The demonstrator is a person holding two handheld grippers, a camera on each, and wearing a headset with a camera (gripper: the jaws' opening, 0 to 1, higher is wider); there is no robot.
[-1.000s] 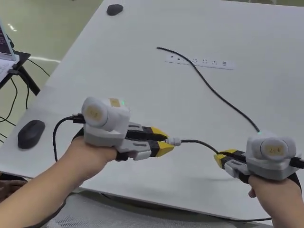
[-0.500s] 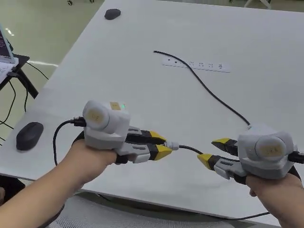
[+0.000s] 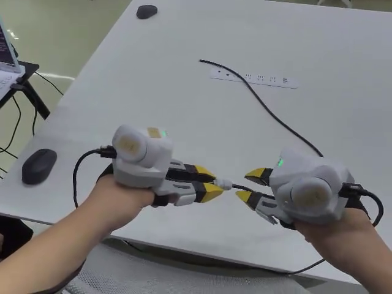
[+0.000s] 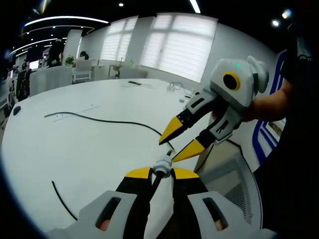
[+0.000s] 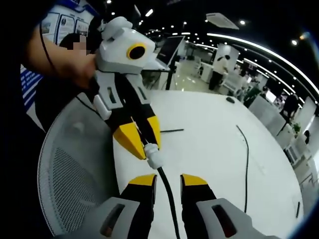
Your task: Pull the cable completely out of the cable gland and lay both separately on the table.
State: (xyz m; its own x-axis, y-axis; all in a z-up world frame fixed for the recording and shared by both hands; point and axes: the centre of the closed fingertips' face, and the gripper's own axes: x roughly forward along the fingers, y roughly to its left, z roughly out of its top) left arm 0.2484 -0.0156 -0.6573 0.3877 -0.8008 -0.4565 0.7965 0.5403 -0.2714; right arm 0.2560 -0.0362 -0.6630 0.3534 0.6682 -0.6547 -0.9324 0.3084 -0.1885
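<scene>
My left gripper [image 3: 211, 182] is shut on the small white cable gland [image 3: 224, 183], held just above the table's near edge. The black cable [image 3: 269, 116] comes out of the gland and runs across the white table [image 3: 153, 98] toward the far side. My right gripper [image 3: 245, 185] faces the left one, open, its yellow tips straddling the cable just right of the gland. In the left gripper view the gland [image 4: 162, 164] sits between my left gripper's [image 4: 162, 173] tips. In the right gripper view the cable [image 5: 167, 186] passes between the right gripper's [image 5: 168, 180] spread jaws, untouched.
A white power strip [image 3: 254, 78] lies at the far middle of the table beside the cable. A dark mouse [image 3: 38, 165] rests at the near left edge, another [image 3: 147, 11] at the far left. A mesh chair [image 5: 75, 174] stands below the table's front edge.
The right gripper has opened and moved left along the cable, ending close to the gland. The left gripper has held its place, still shut on the gland.
</scene>
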